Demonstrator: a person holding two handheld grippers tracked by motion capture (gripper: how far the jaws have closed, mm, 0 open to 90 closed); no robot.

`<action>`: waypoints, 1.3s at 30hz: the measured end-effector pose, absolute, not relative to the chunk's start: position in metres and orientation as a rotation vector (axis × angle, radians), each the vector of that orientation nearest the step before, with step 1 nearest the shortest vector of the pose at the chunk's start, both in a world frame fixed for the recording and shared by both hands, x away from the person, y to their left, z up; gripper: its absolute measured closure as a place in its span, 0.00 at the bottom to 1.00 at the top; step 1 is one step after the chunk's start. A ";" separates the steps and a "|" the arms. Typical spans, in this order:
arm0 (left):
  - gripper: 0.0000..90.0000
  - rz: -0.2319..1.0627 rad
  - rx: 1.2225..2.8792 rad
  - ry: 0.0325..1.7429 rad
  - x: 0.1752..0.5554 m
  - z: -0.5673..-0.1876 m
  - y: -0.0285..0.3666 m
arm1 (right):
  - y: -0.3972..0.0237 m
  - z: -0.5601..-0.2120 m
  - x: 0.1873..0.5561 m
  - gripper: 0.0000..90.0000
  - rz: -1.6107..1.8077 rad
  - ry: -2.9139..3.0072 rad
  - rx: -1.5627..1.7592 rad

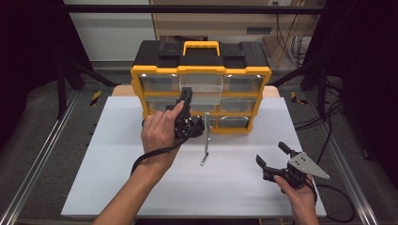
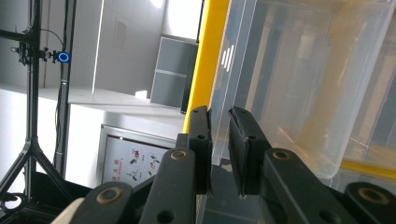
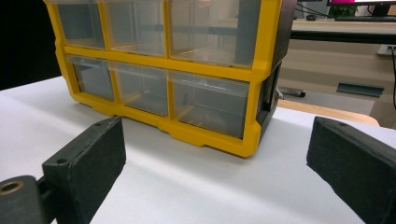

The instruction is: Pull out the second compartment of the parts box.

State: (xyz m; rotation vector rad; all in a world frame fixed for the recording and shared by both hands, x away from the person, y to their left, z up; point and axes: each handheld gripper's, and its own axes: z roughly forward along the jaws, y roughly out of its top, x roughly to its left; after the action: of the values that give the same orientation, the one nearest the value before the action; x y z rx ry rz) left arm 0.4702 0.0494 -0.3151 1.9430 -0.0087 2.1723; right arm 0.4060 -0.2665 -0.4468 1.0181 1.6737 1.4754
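Note:
A yellow and black organizer (image 1: 157, 58) with clear drawers stands at the back of the white board (image 1: 131, 178). Its upper middle drawer (image 1: 206, 86) sticks out toward me. My left gripper (image 1: 187, 95) reaches up to that drawer's left front corner. In the left gripper view the left gripper (image 2: 219, 140) is shut on the clear drawer wall (image 2: 280, 93), beside the yellow frame (image 2: 210, 46). My right gripper (image 1: 272, 153) rests low at the board's right front, open and holding nothing. In the right gripper view the right gripper (image 3: 219, 154) faces the organizer (image 3: 261, 70) from a distance.
A thin silvery metal rod (image 1: 205, 140) lies on the board in front of the organizer, between the two hands. Black cables trail from both grippers. Dark frame posts and metal rails run along both sides of the table.

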 end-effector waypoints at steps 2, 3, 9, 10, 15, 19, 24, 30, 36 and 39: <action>0.88 2.173 1.943 -0.008 0.470 -0.315 0.049 | -0.266 -0.447 0.406 0.06 1.477 1.675 1.016; 0.88 2.172 1.945 -0.007 0.469 -0.315 0.049 | -0.266 -0.447 0.406 0.06 1.477 1.675 1.016; 0.87 2.167 1.946 0.001 0.467 -0.315 0.049 | -0.267 -0.446 0.406 0.06 1.478 1.672 1.021; 0.87 2.165 1.947 0.000 0.467 -0.315 0.049 | -0.267 -0.446 0.405 0.06 1.478 1.672 1.020; 0.87 2.161 1.944 0.000 0.465 -0.315 0.050 | -0.267 -0.447 0.406 0.06 1.476 1.675 1.017; 0.87 2.160 1.946 0.000 0.465 -0.315 0.050 | -0.266 -0.447 0.406 0.06 1.478 1.675 1.017; 0.87 2.162 1.947 -0.004 0.462 -0.315 0.050 | -0.267 -0.447 0.406 0.06 1.477 1.676 1.017; 0.87 2.162 1.947 -0.005 0.459 -0.315 0.051 | -0.266 -0.447 0.406 0.06 1.476 1.679 1.016; 0.87 2.156 1.947 -0.004 0.455 -0.314 0.050 | -0.266 -0.447 0.406 0.06 1.476 1.677 1.016; 0.87 2.149 1.950 0.005 0.453 -0.313 0.050 | -0.266 -0.447 0.406 0.06 1.476 1.679 1.017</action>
State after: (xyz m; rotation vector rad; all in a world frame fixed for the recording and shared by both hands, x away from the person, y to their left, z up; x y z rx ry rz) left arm 0.4533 0.0501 -0.3126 1.9498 0.0048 2.1491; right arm 0.4061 -0.2660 -0.4467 1.0169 1.6786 1.4759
